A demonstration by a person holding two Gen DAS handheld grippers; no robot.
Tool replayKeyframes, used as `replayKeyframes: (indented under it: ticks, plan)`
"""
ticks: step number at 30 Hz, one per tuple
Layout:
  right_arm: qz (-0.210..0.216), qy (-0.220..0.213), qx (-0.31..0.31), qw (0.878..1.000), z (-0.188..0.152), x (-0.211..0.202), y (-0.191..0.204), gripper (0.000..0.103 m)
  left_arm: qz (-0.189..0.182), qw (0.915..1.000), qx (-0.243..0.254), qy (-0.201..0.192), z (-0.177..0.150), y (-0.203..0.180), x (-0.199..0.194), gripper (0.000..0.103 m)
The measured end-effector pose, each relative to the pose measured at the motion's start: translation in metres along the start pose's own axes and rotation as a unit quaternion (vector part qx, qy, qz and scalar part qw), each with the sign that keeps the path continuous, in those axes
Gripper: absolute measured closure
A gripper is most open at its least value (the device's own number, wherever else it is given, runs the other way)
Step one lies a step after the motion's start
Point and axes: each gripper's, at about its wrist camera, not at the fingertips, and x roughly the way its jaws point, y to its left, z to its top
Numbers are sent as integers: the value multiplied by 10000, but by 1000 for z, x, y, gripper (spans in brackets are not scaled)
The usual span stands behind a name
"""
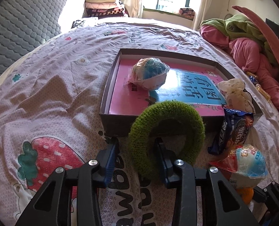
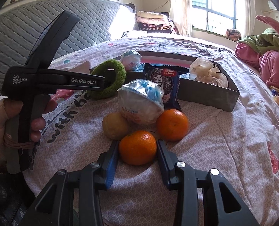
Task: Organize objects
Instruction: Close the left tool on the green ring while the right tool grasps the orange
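While sunlit bedsheet [image 1: 54,86] bears a box [image 1: 109,86], left hand-held gripper [image 1: 137,145] gapes — green ring [image 1: 167,113] hooked; right hand-held gripper [image 2: 137,146] released

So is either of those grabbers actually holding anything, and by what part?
The left gripper carries the green ring, hooked on one finger through its hole, jaws apart. The right gripper straddles an orange but looks open.

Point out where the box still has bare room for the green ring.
Free: the box's near-left floor, between the wrapped bowl and the front wall, and the blue book cover right of that bowl. Crowded: the right corner with the crumpled bag, and the bedsheet in front, packed with cookies, oranges and another bowl.
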Motion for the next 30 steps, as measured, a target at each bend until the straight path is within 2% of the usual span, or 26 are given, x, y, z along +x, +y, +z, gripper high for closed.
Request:
replayKeyframes:
  ticks: [2, 6, 11, 30]
  plan:
    - [11, -9, 8, 10000, 0, 0, 0, 63, -65, 10000, -40, 16, 0, 2, 0, 66]
    - [18, -18, 19, 10000, 1, -1, 0, 63, -220, 9997, -106, 31, -1, 4, -3, 78]
    - [31, -34, 28, 10000, 2, -1, -1, 63, -275, 9996, -66, -34, -1, 1, -10, 83]
    - [-9, -166, 178, 9997, 1, -13, -12, 63, -370, 9987, -4, -343, -7, -2, -49, 84]
